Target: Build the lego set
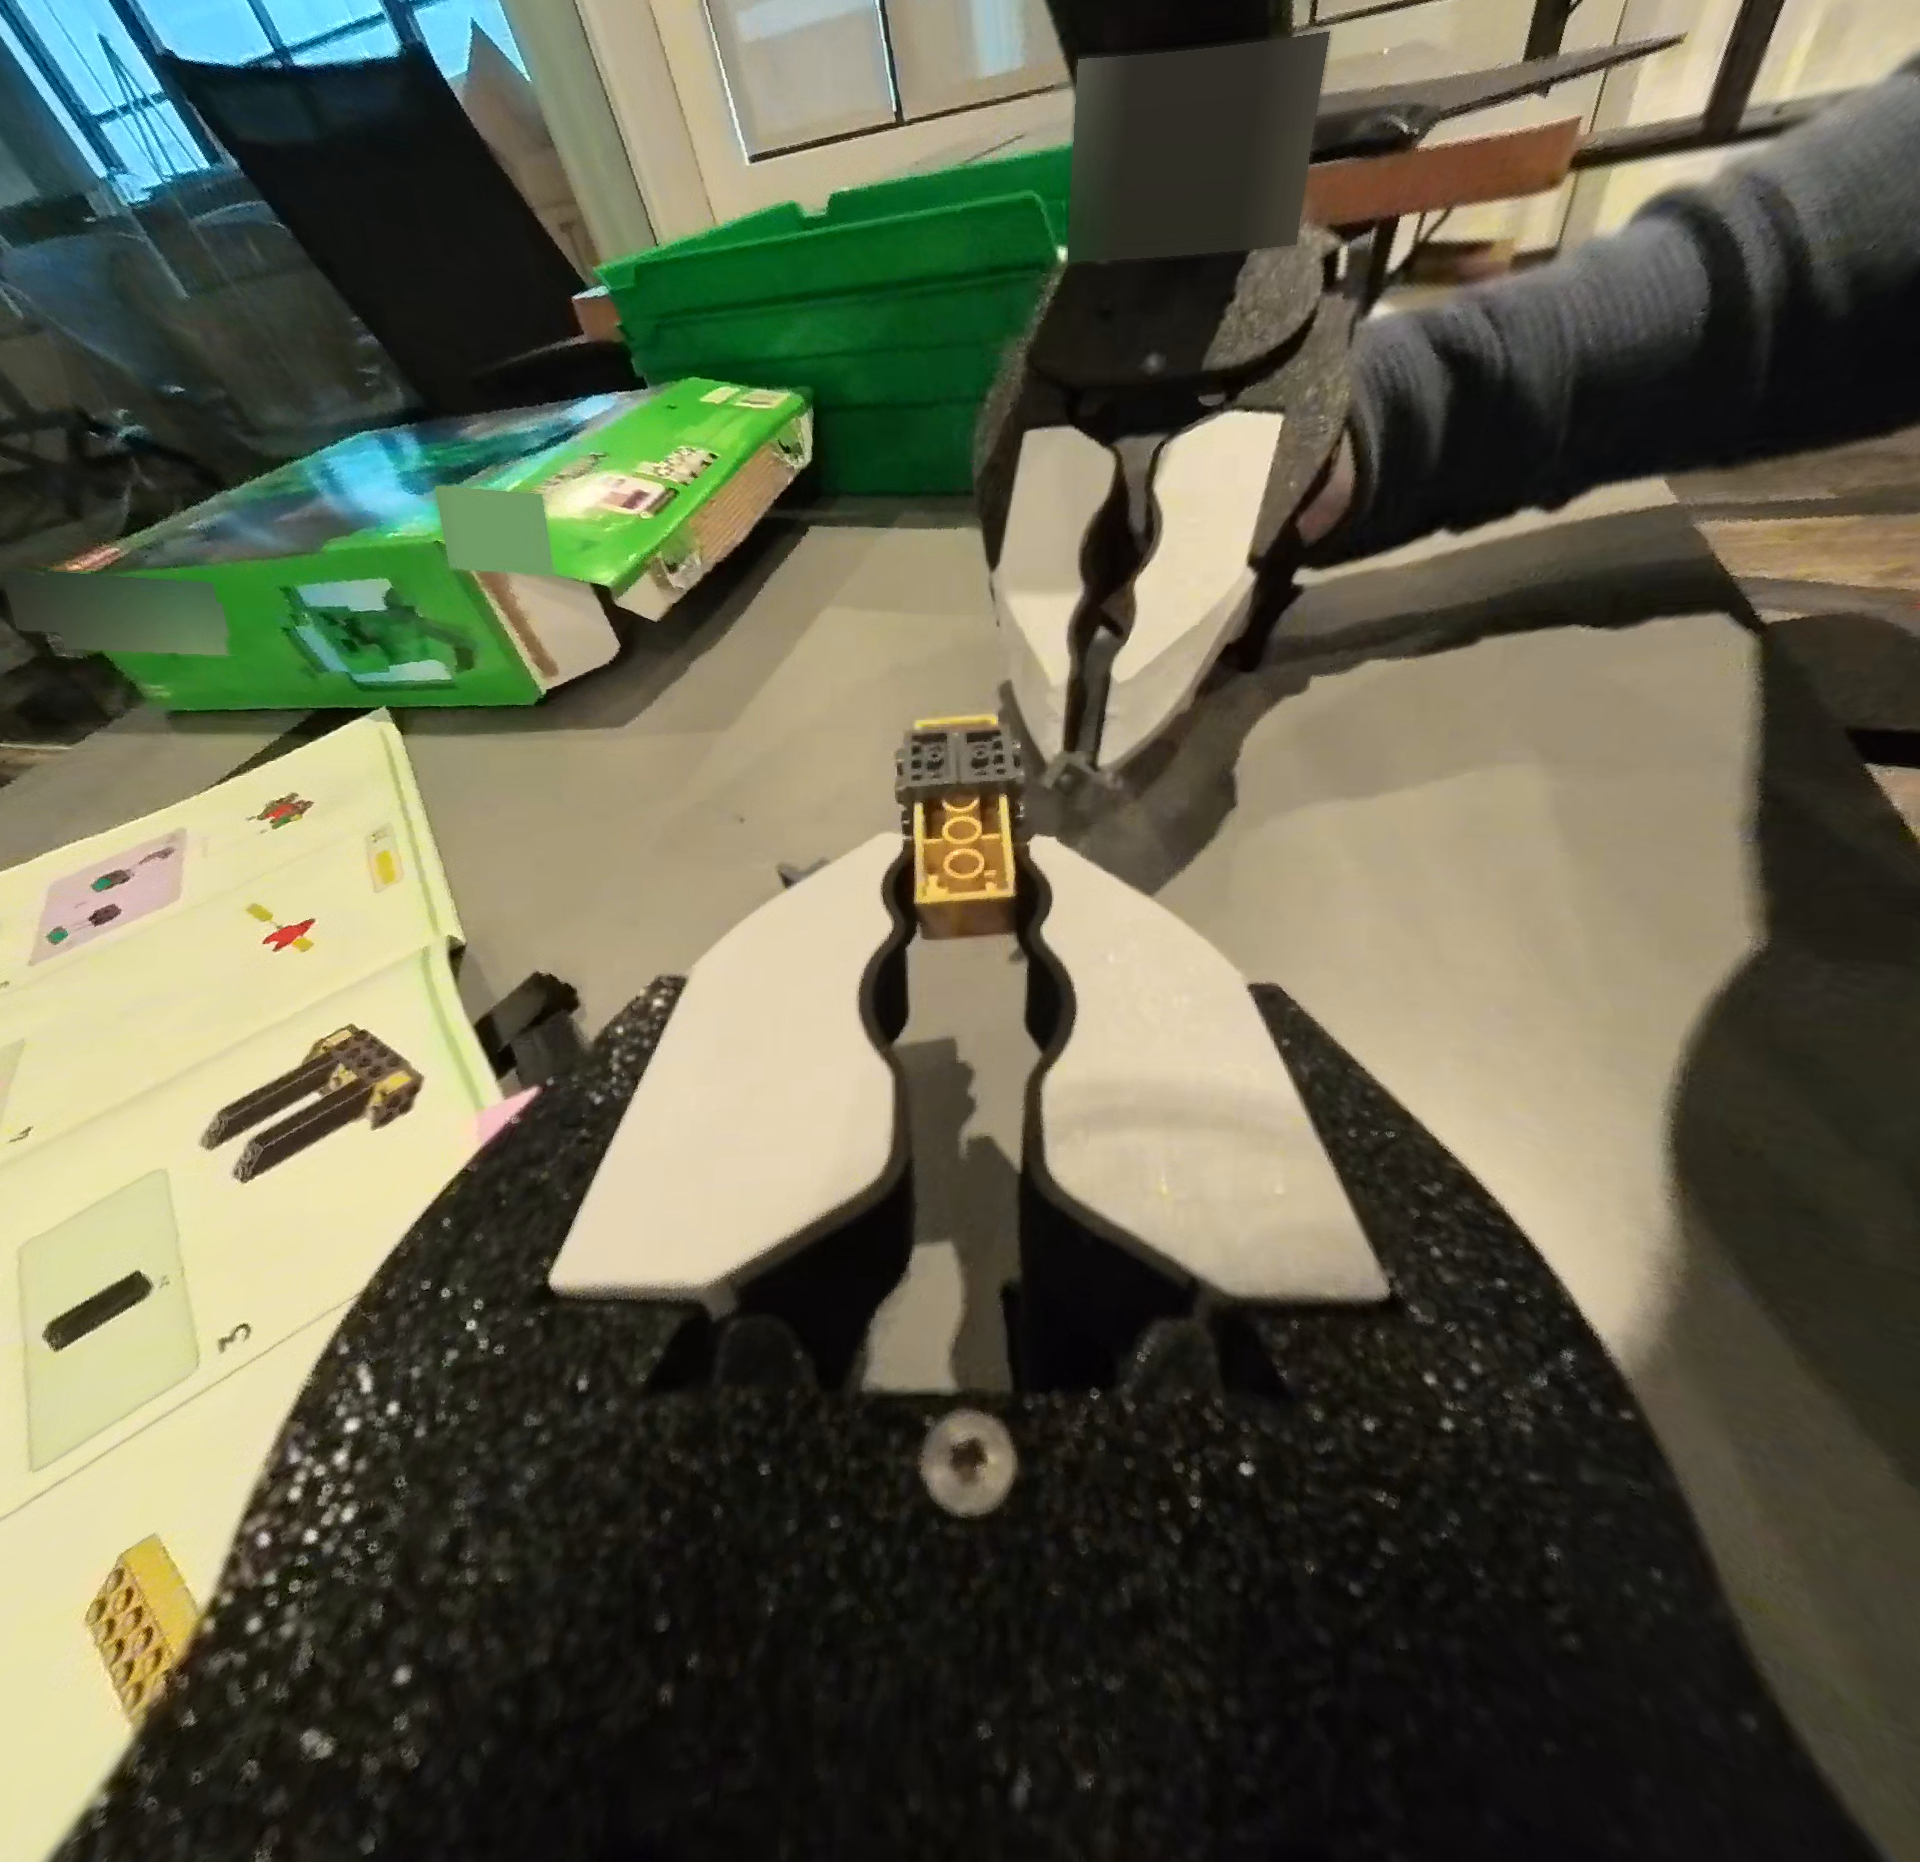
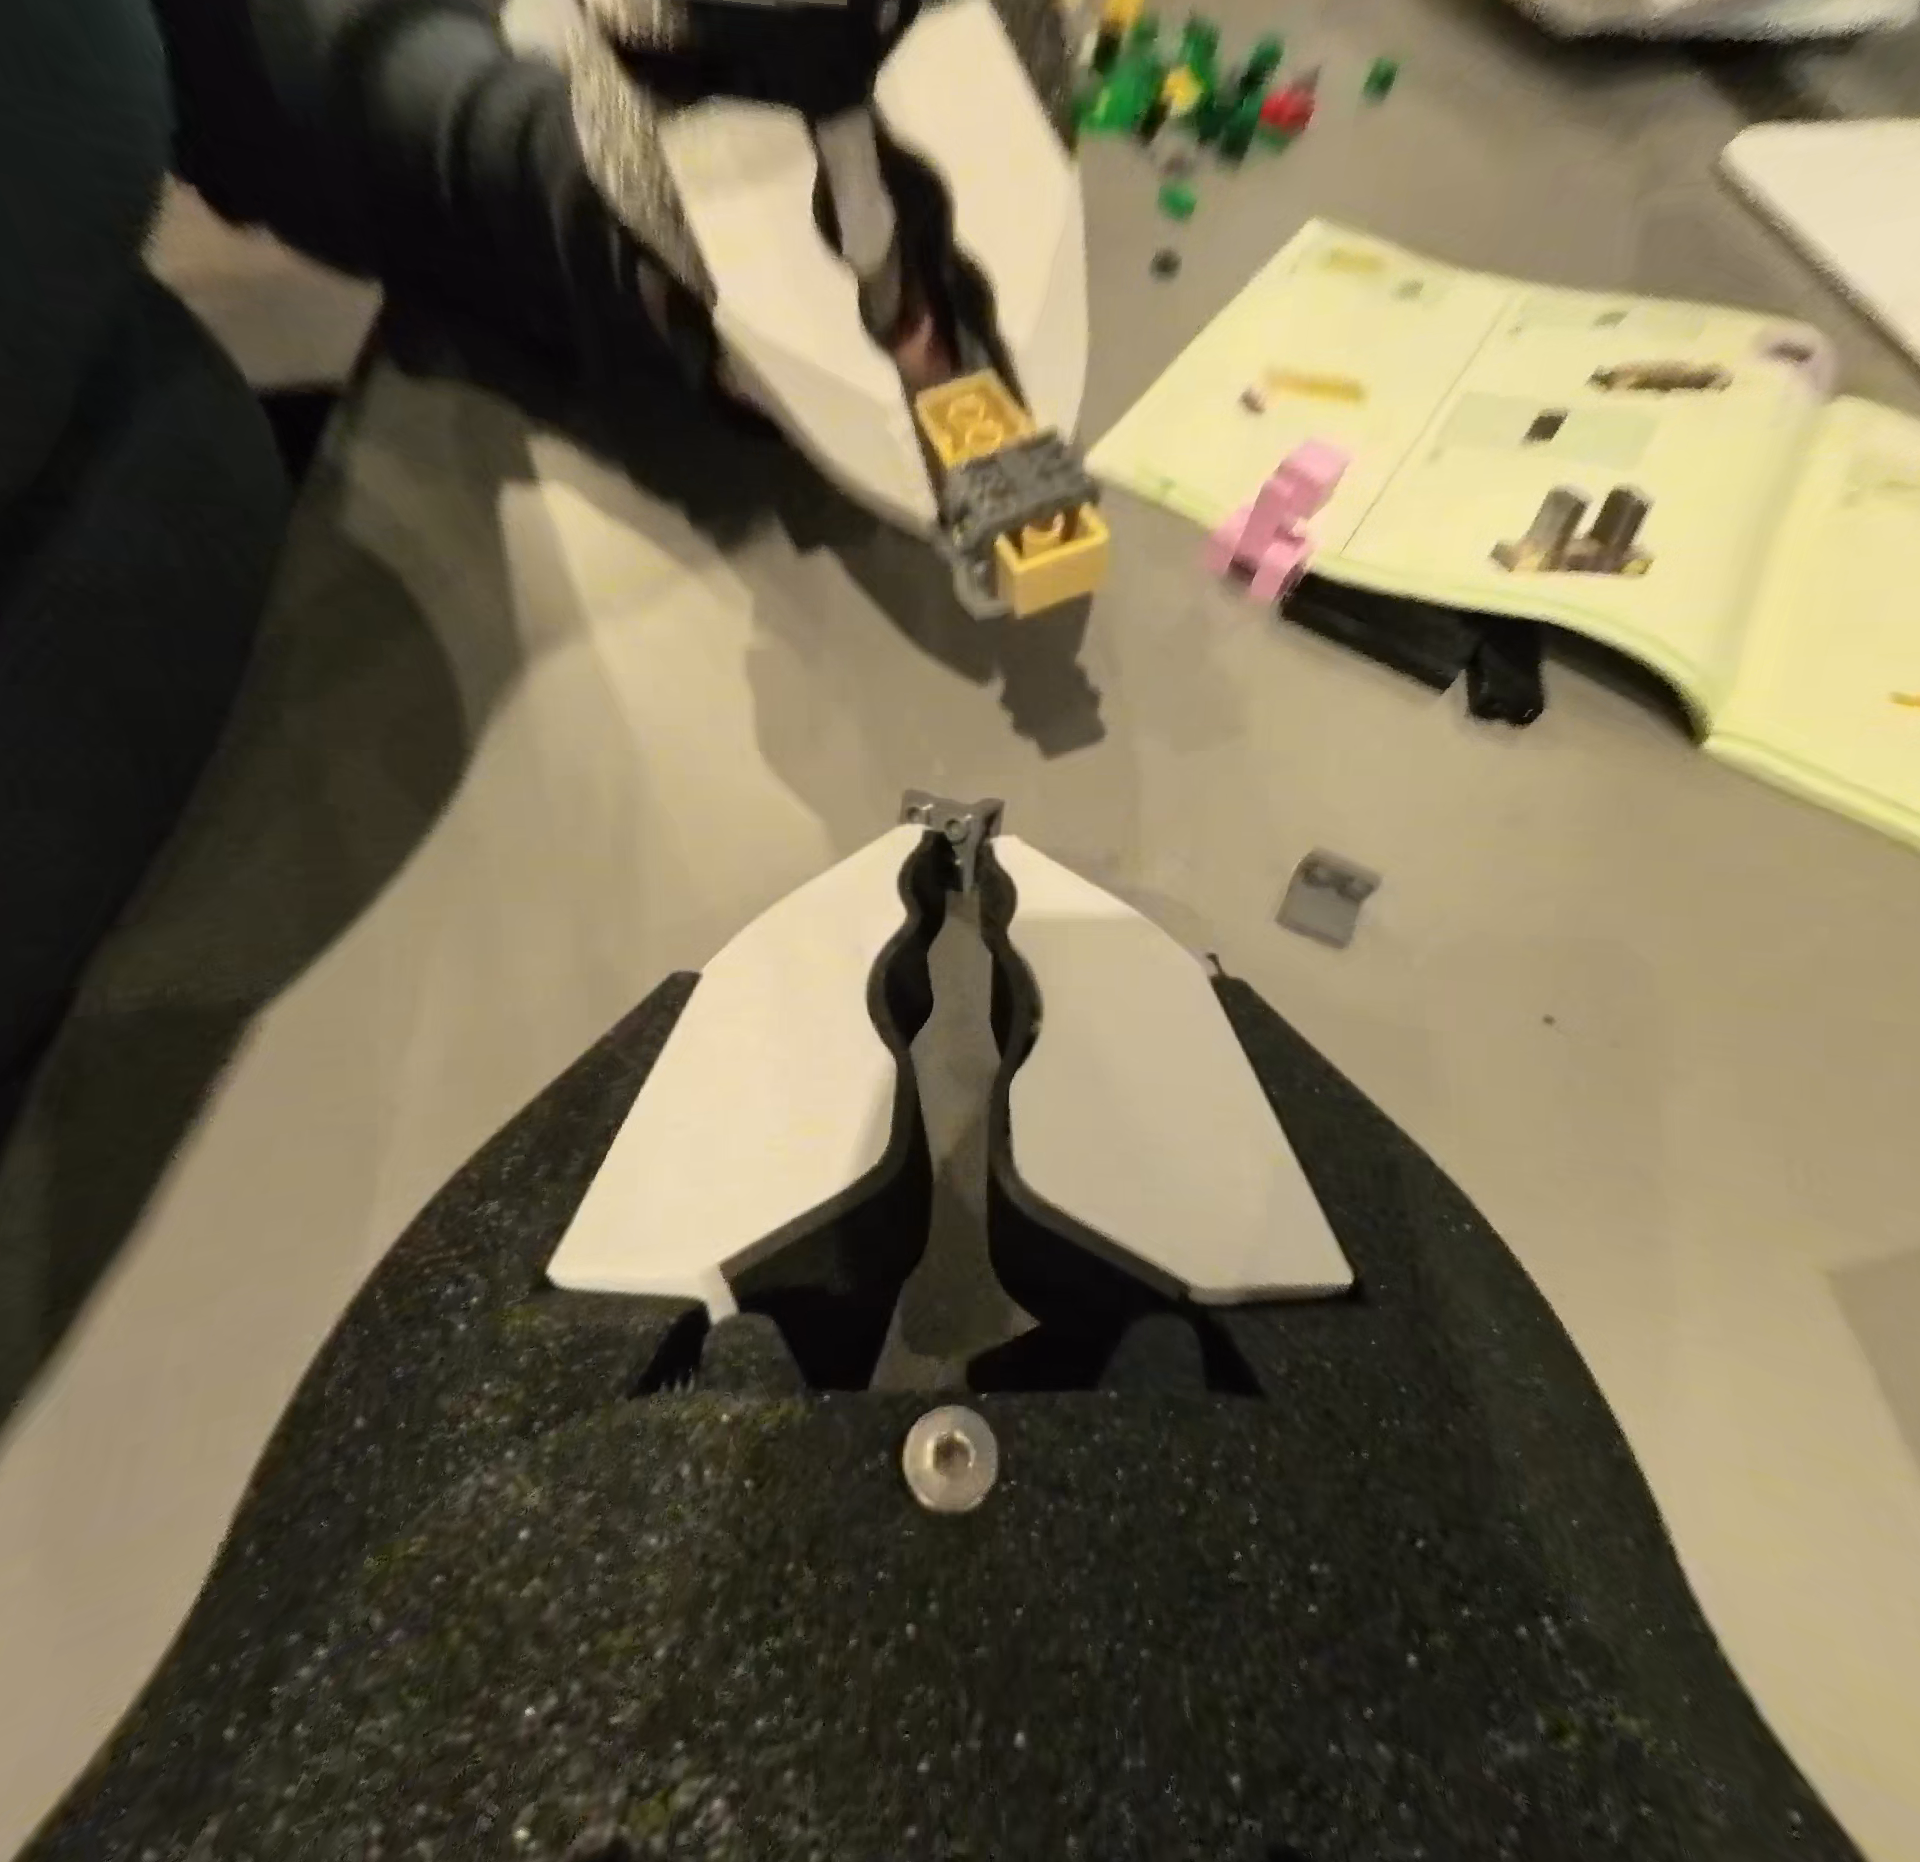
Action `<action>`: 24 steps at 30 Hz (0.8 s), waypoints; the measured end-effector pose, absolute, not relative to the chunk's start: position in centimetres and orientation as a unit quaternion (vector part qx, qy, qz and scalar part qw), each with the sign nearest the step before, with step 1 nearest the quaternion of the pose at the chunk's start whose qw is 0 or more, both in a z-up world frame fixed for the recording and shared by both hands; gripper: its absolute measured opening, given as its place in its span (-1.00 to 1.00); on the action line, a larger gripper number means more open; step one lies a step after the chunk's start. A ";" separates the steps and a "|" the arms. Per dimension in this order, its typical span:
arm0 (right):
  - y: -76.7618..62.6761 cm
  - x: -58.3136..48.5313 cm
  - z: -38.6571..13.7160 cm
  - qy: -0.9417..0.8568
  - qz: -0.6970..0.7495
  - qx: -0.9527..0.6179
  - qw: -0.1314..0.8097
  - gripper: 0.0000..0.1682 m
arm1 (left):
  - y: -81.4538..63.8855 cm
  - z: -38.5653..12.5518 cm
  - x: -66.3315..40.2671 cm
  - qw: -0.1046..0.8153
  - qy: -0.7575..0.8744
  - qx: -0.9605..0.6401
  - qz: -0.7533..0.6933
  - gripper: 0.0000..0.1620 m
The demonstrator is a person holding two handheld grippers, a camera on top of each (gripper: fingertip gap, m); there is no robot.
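My left gripper (image 1: 964, 882) is shut on a yellow brick (image 1: 961, 862) that carries dark grey pieces (image 1: 961, 763) across its far end. It holds the assembly above the grey table. The same assembly (image 2: 1023, 503) shows in the right wrist view, held by the left gripper (image 2: 977, 430). My right gripper (image 2: 954, 841) is shut on a small dark grey piece (image 2: 954, 815). In the left wrist view the right gripper (image 1: 1081, 763) points down just right of the assembly, its grey piece (image 1: 1075, 773) close to it.
An open instruction booklet (image 1: 208, 1085) lies at the left, also in the right wrist view (image 2: 1558, 482). A green set box (image 1: 395, 565) and green bins (image 1: 852, 337) stand behind. A pink figure (image 2: 1273, 513), loose green bricks (image 2: 1195, 87) and a grey bracket (image 2: 1325, 893) lie on the table. There is about 6 cm between the tips of the two grippers. About 8 cm separates my right fingertips from the grey bracket (image 2: 1325, 893).
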State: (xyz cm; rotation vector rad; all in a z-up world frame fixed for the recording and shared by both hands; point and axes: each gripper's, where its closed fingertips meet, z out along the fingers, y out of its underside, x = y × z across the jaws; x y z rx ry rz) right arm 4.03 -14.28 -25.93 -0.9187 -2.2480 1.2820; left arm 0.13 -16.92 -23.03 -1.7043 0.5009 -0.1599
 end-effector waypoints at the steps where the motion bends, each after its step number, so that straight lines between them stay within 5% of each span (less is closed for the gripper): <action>1: -14.4 3.7 -25.2 -0.786 0.481 -0.330 0.206 -0.94 | -16.9 -22.8 0.1 0.632 0.214 -0.741 -0.073 -0.79; 10: -14.6 2.3 -21.4 -0.668 0.626 -0.328 0.231 -0.94 | -17.1 -22.3 -0.2 0.643 0.196 -0.732 -0.113 -0.79; 24: -15.4 1.8 -20.8 -0.665 0.644 -0.309 0.220 -0.94 | -17.3 -22.2 0.4 0.647 0.225 -0.721 -0.107 -0.79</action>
